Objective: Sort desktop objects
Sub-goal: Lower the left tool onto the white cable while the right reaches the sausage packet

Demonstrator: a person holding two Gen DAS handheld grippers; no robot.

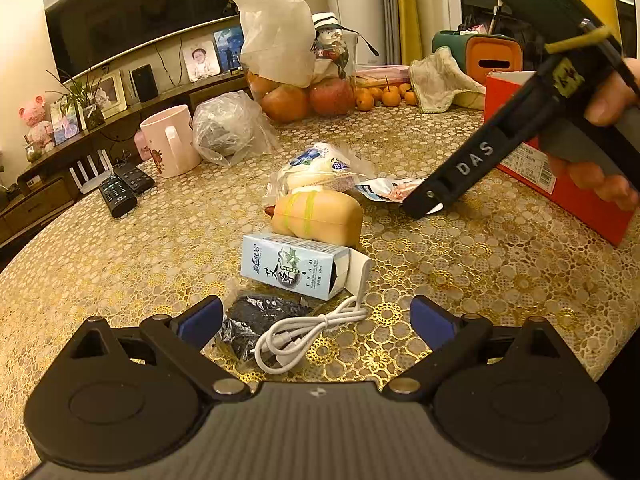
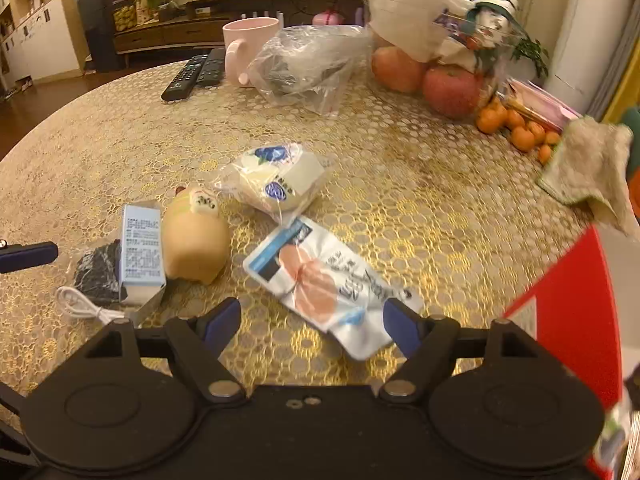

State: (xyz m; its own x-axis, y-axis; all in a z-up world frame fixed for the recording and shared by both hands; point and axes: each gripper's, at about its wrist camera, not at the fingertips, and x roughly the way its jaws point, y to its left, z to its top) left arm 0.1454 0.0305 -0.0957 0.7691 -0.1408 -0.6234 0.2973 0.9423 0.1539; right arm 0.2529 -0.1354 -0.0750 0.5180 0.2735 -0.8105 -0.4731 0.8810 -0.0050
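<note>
My left gripper (image 1: pixel 316 320) is open low over the table, with a white coiled cable (image 1: pixel 308 332) and a dark crinkled packet (image 1: pixel 260 316) between its fingers. Beyond them lie a pale blue carton (image 1: pixel 292 266), a tan squishy toy (image 1: pixel 320 216) and a wrapped bun (image 1: pixel 320 168). My right gripper (image 2: pixel 312 324) is open, its fingers on either side of the near end of a white and pink sachet (image 2: pixel 324 280). The right gripper also shows from outside in the left wrist view (image 1: pixel 424 204), touching down beside the sachet (image 1: pixel 388 190).
A red box (image 1: pixel 560 184) stands at the right, also in the right wrist view (image 2: pixel 576 312). At the back are a pink mug (image 1: pixel 172 140), two remotes (image 1: pixel 124 188), a clear bag (image 1: pixel 232 128), apples (image 1: pixel 332 96), small oranges (image 2: pixel 516 128) and a cloth (image 2: pixel 592 168).
</note>
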